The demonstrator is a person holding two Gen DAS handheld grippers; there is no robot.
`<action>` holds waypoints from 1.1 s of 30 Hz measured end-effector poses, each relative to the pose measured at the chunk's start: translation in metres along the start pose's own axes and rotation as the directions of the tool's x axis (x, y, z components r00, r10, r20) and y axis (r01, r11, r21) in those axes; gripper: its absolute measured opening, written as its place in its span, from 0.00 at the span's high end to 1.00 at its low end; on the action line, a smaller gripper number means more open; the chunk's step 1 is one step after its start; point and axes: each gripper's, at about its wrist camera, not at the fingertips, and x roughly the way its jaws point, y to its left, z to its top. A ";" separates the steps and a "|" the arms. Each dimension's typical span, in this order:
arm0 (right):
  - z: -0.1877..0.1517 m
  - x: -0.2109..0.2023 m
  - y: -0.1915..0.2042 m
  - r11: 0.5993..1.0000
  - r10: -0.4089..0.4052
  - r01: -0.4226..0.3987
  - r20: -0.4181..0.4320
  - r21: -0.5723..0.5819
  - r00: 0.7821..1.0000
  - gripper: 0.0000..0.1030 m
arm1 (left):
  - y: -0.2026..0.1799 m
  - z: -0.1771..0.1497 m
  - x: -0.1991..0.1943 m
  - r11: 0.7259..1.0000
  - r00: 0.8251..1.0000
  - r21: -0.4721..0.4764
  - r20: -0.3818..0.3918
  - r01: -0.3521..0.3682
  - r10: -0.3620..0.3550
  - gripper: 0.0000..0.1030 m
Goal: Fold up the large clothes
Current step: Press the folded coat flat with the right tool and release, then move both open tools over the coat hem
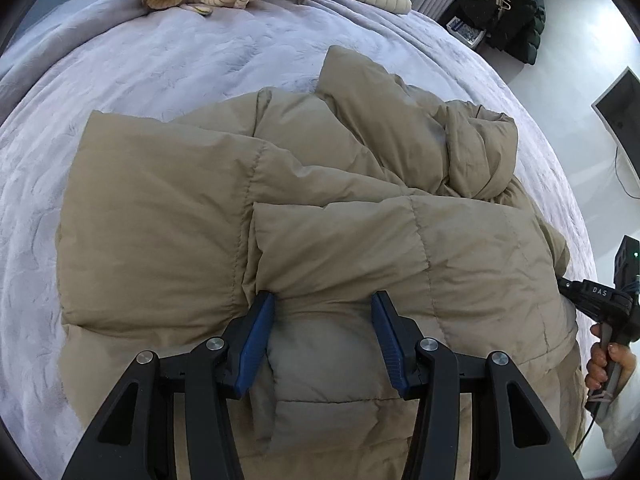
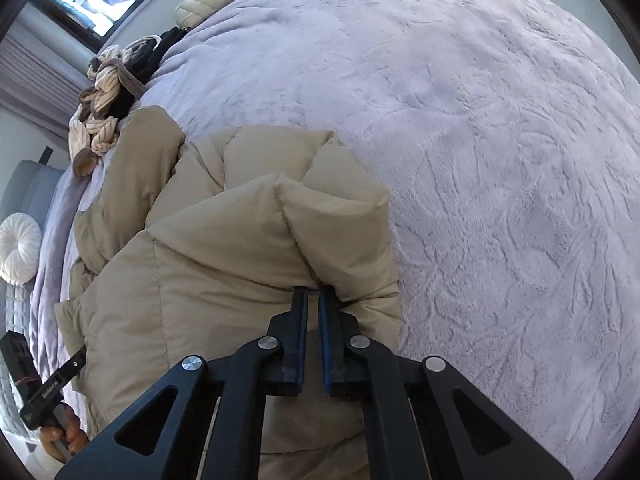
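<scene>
One tan puffer jacket (image 1: 320, 208) on the bed (image 1: 120, 80), long axis nine-to-three. Your left tool (image 1: 323, 300) straddles its near hem, half-wide; your right tool (image 2: 314, 290), at three o'clock, pinches the hem corner.

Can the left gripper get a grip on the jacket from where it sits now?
Probably yes. The left gripper is open, with its fingertips pressed into the tan jacket and a puffy fold between them. Nothing blocks it; closing should pinch the fabric.

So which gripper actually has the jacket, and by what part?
The right gripper is shut on a fold at the jacket's edge. The left gripper straddles a puffy panel, jaws open, not gripping.
</scene>
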 end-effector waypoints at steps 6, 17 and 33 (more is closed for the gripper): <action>0.001 -0.029 0.006 0.999 -0.021 0.022 0.010 -0.039 1.000 0.95 | 0.002 0.004 -0.025 0.997 0.997 -0.012 0.011 -0.080 0.080 0.49; -0.033 -0.072 0.014 1.000 0.008 -0.008 -0.032 -0.008 0.999 0.91 | -0.014 -0.017 -0.066 0.980 0.980 0.014 -0.013 -0.201 0.201 0.49; -0.084 -0.108 0.016 1.000 0.001 -0.003 -0.126 -0.016 0.992 0.48 | -0.021 -0.068 -0.104 0.961 0.961 -0.039 -0.065 -0.273 0.270 0.16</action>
